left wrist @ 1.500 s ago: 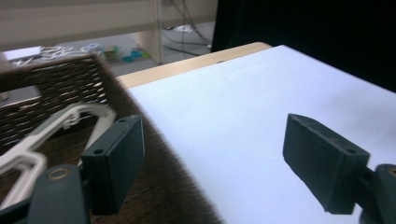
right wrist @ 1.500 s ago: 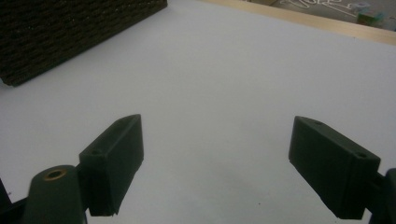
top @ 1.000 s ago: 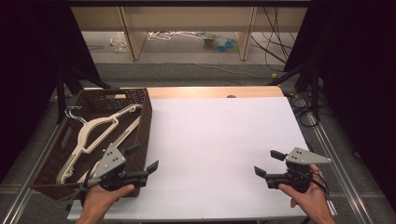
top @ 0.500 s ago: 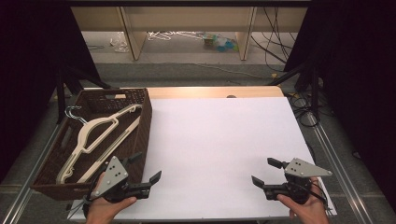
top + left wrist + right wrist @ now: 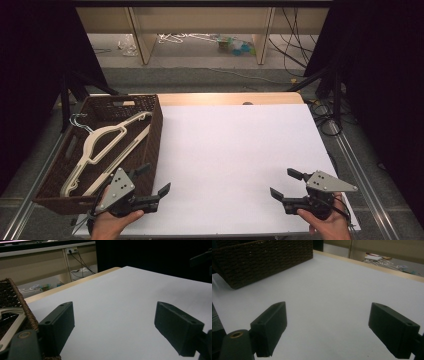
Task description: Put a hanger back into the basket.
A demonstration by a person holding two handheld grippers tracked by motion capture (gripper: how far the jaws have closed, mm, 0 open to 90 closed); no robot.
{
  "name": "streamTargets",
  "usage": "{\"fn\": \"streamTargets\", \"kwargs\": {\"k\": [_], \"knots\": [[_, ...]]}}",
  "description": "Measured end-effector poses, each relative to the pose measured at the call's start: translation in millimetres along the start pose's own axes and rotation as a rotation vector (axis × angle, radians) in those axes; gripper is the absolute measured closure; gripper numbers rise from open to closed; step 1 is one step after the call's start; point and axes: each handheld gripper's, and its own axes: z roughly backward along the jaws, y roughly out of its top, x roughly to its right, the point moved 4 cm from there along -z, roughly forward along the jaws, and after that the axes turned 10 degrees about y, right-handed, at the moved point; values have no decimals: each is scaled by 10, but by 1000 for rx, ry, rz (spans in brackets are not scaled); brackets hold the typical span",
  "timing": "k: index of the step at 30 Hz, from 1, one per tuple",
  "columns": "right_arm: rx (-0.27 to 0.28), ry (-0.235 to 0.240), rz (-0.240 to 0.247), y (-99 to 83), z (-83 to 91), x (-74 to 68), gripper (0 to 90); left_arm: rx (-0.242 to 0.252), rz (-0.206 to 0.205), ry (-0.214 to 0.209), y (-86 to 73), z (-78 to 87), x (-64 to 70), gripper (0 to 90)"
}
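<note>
A dark wicker basket (image 5: 156, 125) stands at the table's left side with cream clothes hangers (image 5: 100, 140) lying in it. My left gripper (image 5: 153, 179) hovers at the basket's near right corner, open and holding nothing. The left gripper view has its jaws wide apart (image 5: 117, 327) over white table, with the basket rim (image 5: 17, 292) and a hanger (image 5: 12, 325) at the left. My right gripper (image 5: 283, 182) is open and empty near the front right of the table. In the right gripper view its jaws (image 5: 327, 327) spread over bare table, facing the basket (image 5: 262, 260).
A white sheet (image 5: 235, 145) covers the table, with a wooden strip (image 5: 230, 98) along the far edge. Beyond it are shelf legs and loose hangers on the floor (image 5: 185, 37). Cables (image 5: 325, 117) and dark curtains flank the right side.
Both grippers have drawn back toward the table's near edge over the last second. Both stay open.
</note>
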Motion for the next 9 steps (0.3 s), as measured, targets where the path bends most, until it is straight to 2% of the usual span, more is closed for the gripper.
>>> {"fn": "streamTargets", "kwargs": {"k": [2,4,9], "knots": [[1,19,-4,2,-8,-10,162,3,1,-1,0,-1,-7,164],[-7,14,-8,1,-3,-12,162,2,-10,-1,-1,-2,-18,163],[-5,13,-7,0,-5,-11,163,-5,-8,-7,-13,-8,-10,163]]}}
